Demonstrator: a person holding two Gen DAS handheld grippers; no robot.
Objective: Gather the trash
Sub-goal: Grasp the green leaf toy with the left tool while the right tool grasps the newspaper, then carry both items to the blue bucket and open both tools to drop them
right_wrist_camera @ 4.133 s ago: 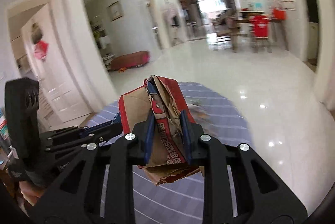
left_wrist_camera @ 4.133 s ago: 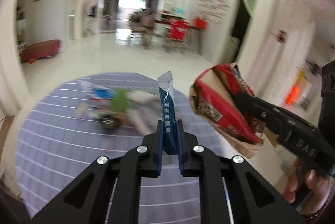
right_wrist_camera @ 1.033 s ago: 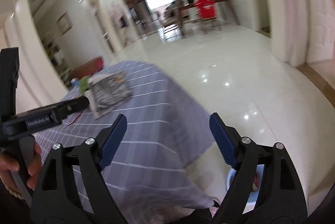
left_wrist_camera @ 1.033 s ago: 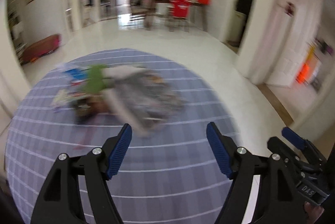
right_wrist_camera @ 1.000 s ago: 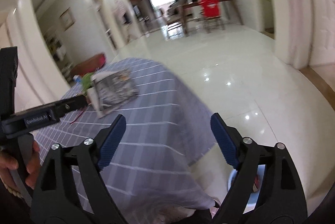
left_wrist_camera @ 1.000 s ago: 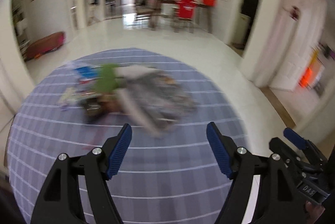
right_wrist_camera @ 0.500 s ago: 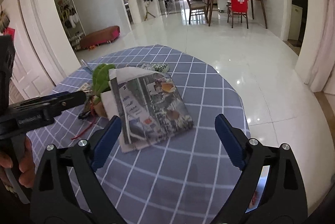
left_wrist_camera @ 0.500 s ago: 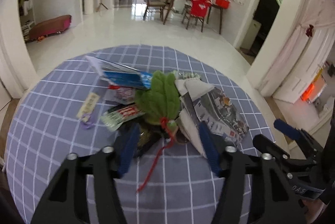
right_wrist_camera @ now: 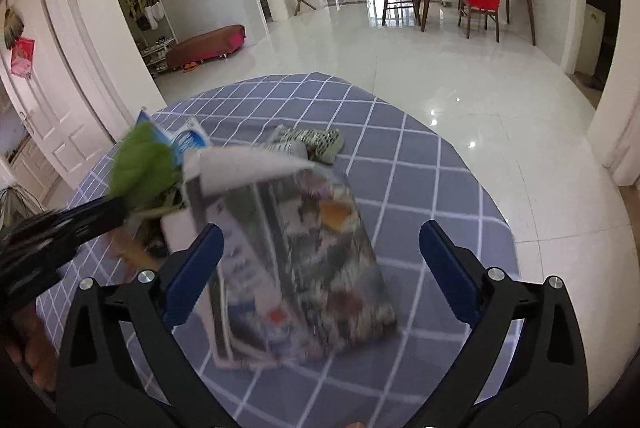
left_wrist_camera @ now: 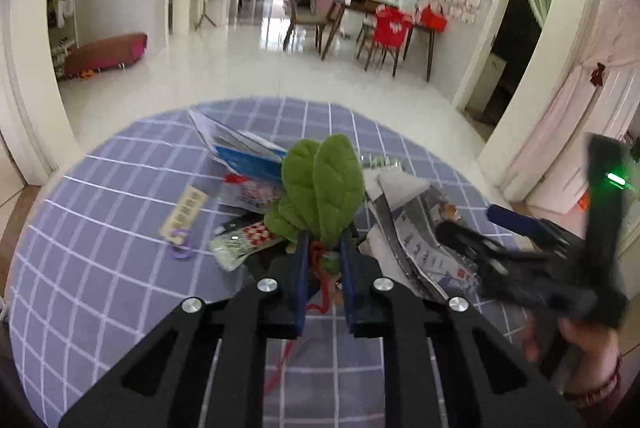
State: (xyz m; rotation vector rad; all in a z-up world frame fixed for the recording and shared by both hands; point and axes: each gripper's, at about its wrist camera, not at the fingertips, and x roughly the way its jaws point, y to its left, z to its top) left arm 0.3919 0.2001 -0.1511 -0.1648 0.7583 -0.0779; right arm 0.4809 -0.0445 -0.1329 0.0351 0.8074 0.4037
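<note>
A bunch of green leaves (left_wrist_camera: 324,184) tied with red string lies on the round checked table (left_wrist_camera: 100,268). My left gripper (left_wrist_camera: 323,248) has its jaws closing on the bunch's stem, which fills the gap between the blue pads. A folded newspaper (right_wrist_camera: 292,256) lies right of the leaves. My right gripper (right_wrist_camera: 320,232) hovers over it with jaws opening wide; the paper shows between the fingers, untouched. The right gripper (left_wrist_camera: 468,222) also appears at the right of the left wrist view. The left gripper (right_wrist_camera: 116,212) sits beside the blurred leaves (right_wrist_camera: 140,164) in the right wrist view.
More litter lies around the leaves: a blue and white packet (left_wrist_camera: 248,158), a red checked wrapper (left_wrist_camera: 244,240), a paper tag with a purple ring (left_wrist_camera: 184,216) and a patterned wrapper (right_wrist_camera: 312,142). The table's far edge drops to a glossy tiled floor. A hand (left_wrist_camera: 580,348) holds the right gripper.
The left jaws have closed in from wide apart onto the leaf stem. The right gripper has come forward over the newspaper and spread a little wider. The sachet and paper bag held earlier are gone.
</note>
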